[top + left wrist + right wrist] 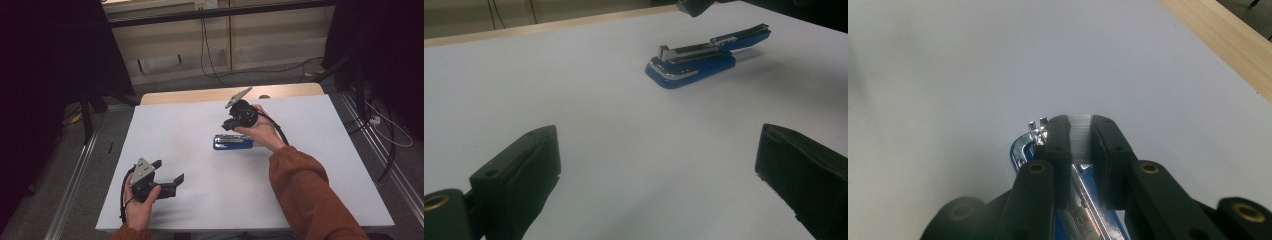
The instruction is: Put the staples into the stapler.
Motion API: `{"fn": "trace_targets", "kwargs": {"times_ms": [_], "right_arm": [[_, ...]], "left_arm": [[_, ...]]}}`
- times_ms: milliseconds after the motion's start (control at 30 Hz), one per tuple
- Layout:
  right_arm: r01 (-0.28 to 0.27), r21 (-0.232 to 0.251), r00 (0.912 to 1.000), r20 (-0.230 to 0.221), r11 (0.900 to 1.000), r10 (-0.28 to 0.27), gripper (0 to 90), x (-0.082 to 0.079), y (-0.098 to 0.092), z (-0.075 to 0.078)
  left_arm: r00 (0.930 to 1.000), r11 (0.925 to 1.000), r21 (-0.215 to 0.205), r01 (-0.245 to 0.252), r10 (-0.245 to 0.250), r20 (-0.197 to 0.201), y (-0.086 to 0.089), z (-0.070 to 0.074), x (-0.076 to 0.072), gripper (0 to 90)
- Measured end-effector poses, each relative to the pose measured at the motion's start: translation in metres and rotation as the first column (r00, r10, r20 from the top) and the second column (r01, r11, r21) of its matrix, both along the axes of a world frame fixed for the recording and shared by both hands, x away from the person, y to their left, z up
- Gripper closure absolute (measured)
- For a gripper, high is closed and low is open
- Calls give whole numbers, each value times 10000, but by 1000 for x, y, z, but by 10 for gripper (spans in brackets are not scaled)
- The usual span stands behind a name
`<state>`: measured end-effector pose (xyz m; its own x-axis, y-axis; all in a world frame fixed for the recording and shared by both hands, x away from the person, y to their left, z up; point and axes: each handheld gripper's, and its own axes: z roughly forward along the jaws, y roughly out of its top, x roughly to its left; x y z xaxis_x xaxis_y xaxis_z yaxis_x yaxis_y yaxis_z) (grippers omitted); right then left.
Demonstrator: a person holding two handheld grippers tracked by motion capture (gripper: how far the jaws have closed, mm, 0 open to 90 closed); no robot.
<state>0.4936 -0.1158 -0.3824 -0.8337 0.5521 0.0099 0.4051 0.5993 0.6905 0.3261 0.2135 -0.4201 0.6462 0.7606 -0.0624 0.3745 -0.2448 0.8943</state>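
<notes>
At the left, near the front edge of the white table (165, 125), the left gripper (169, 176) is held low in a hand, its jaws spread wide apart with nothing between them. It is aimed across the bare tabletop toward the stapler, which suggests it is being kept out of the way and ready.

Further right, about midway across the table and nearer the far edge, a blue plastic stapler with a silver metal staple channel (699, 56) lies flat, its top arm raised open. Above it the right gripper (1079, 137) is pointed downward. Its jaws are drawn close on a silvery strip of staples (1080, 135), which appears clamped between the pads directly over the open channel, probably so that the strip can be lowered in lengthwise.
</notes>
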Motion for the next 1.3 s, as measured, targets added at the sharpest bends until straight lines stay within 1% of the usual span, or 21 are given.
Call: {"fn": "trace_targets", "kwargs": {"times_ms": [100,200,433,500,567,600,667,733,867,1000,1067,1167,1233,1300], "right_arm": [[-54,189,9998,-179,9998,58,793,2,1,-1],[-74,98,9996,-258,9999,77,793,3,4,-3],[-236,145,9988,-423,9996,242,793,6,12,-7],[-348,162,9988,-333,9993,353,793,6,15,-9],[-382,216,9987,-337,9990,390,793,6,18,-10],[-446,169,9986,-278,9989,451,793,6,18,-11],[-466,87,9985,-285,9989,469,793,7,19,-12],[-481,145,9983,-336,9987,486,793,8,19,-13],[-683,109,9966,-447,9976,687,793,9,18,-16],[-778,194,9964,-325,9968,784,793,10,17,-17],[-930,204,9951,-317,9955,937,793,10,16,-17],[-1175,32,9929,-193,9931,1175,793,10,17,-18],[-1208,159,9925,-162,9926,1210,792,10,16,-18],[-1315,149,9913,-94,9912,1317,792,11,17,-18]], "left_arm": [[10000,10000,-18,-25,25,-17,0,0,0,46],[10000,10000,-13,1,-1,-2,0,0,0,46],[10000,10000,-24,14,-14,14,0,0,0,46],[10000,10000,-27,15,-15,19,0,0,0,46],[10000,10000,20,41,-41,6,0,0,0,46],[10000,10000,-15,28,-28,-13,0,0,0,46],[10000,10000,-19,26,-26,9,0,0,0,46],[10000,10000,-16,14,-14,21,0,0,0,46],[10000,10000,-57,-38,38,13,1,0,0,46],[10000,10000,-2,6,-6,22,0,0,0,46],[10000,10000,-4,4,-4,10,0,0,0,46],[10000,10000,-15,10,-10,3,0,0,0,46],[10000,10000,-17,13,-13,9,0,0,0,46],[10000,10000,-26,-1,1,-9,0,0,0,46]]}}
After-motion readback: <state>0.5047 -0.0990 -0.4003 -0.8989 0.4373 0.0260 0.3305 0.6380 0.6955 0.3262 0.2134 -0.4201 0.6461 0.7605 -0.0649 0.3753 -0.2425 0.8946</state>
